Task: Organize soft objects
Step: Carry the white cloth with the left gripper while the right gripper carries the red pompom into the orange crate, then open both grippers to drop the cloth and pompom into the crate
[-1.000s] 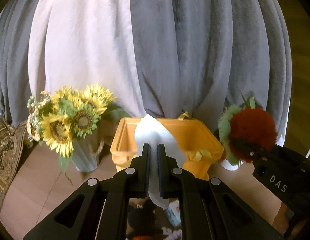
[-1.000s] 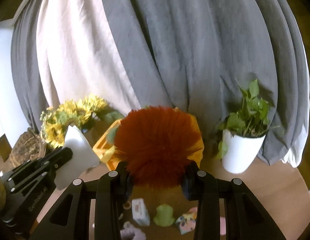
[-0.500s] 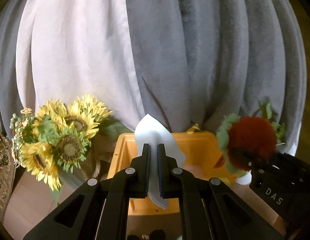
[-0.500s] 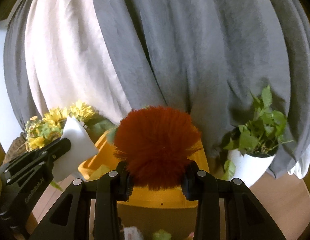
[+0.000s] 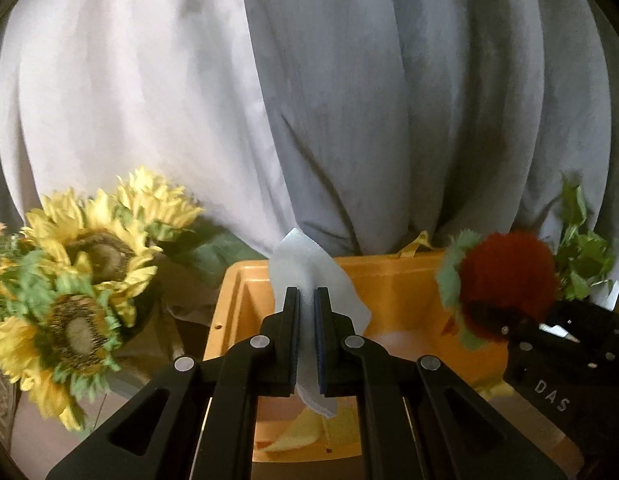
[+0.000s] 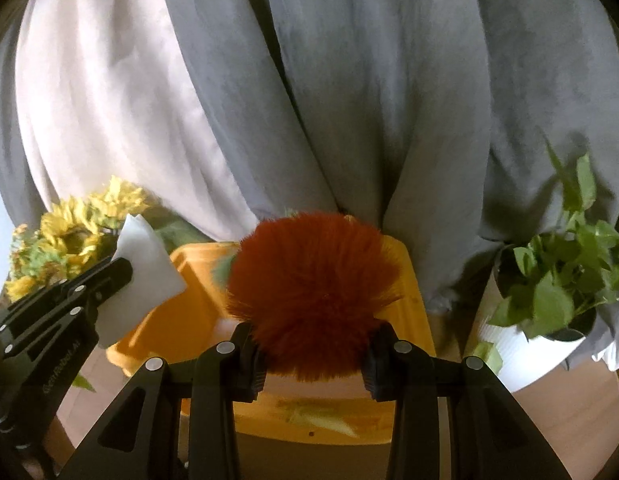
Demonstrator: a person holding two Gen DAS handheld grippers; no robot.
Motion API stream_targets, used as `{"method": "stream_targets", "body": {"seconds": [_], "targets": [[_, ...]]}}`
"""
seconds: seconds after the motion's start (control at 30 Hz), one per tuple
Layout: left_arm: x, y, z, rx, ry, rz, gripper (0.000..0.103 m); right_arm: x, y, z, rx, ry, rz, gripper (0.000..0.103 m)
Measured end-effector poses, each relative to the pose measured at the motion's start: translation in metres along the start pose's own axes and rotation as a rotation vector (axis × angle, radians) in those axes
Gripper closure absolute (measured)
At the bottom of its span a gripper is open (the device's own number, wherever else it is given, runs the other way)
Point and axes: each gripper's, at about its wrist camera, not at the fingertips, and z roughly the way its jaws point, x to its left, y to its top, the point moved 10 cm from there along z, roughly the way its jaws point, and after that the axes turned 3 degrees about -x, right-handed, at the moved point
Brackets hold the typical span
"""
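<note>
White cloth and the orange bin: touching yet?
Cannot tell. In the left wrist view the white cloth overlaps the orange bin rim, showing no contact or gap.

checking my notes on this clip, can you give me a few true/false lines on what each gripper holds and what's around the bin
1. The left gripper is shut on a white cloth. True.
2. The right gripper is open and holds nothing. False: it is clamped on a fluffy red pompom.
3. An orange bin sits ahead of both grippers. True.
4. The sunflowers stand to the right of the bin. False: they are on its left; a potted green plant in a white pot is on its right.
5. The bin has nothing in it. False: something yellow lies on its floor.
</note>
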Motion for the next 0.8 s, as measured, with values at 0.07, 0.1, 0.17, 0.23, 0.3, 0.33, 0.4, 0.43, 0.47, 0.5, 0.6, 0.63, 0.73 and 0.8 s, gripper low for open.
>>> {"method": "stream_targets", "body": {"seconds": [0.07,0.1,0.17,0.23,0.3,0.33,0.4,0.43,0.47,0.5,0.6,0.63,0.73,0.8], "targets": [[-0.001,-0.003,0.012,0.033,-0.010,0.001,0.094,-0.002,0.000,0.009,0.018,-0.009,-0.009,0.065],[-0.001,-0.006,0.018,0.052,-0.012,0.001,0.094,-0.002,0.000,0.013,0.028,-0.012,-0.013,0.065],[-0.001,-0.011,0.025,0.077,-0.016,0.006,0.094,-0.003,-0.003,0.024,0.058,-0.015,-0.020,0.065],[-0.002,-0.014,0.031,0.088,-0.004,0.020,0.094,-0.003,-0.006,0.031,0.082,-0.016,-0.025,0.065],[-0.002,-0.017,0.037,0.107,-0.004,0.029,0.093,-0.004,-0.009,0.040,0.116,-0.021,-0.040,0.064],[-0.002,-0.019,0.039,0.115,-0.006,0.029,0.093,-0.004,-0.011,0.044,0.133,-0.023,-0.047,0.062],[-0.001,-0.020,0.040,0.122,-0.001,0.033,0.081,-0.004,-0.012,0.050,0.149,-0.026,-0.050,0.059],[-0.001,-0.021,0.040,0.122,0.002,0.036,0.079,-0.004,-0.013,0.052,0.155,-0.025,-0.052,0.055],[0.000,-0.019,0.041,0.120,0.004,0.037,0.072,-0.002,-0.014,0.052,0.157,-0.027,-0.053,0.052],[0.001,-0.019,0.041,0.116,0.007,0.040,0.068,-0.002,-0.015,0.052,0.157,-0.028,-0.052,0.044],[0.001,-0.016,0.037,0.101,0.012,0.054,0.055,-0.004,-0.014,0.049,0.149,-0.039,-0.051,0.038],[0.002,-0.015,0.037,0.100,0.017,0.056,0.052,-0.006,-0.015,0.047,0.146,-0.042,-0.050,0.038],[0.001,-0.011,0.026,0.089,0.032,0.065,0.044,-0.011,-0.013,0.040,0.135,-0.052,-0.034,0.036],[0.000,-0.007,0.015,0.074,0.043,0.066,0.039,-0.014,-0.011,0.033,0.125,-0.055,-0.021,0.036]]}}
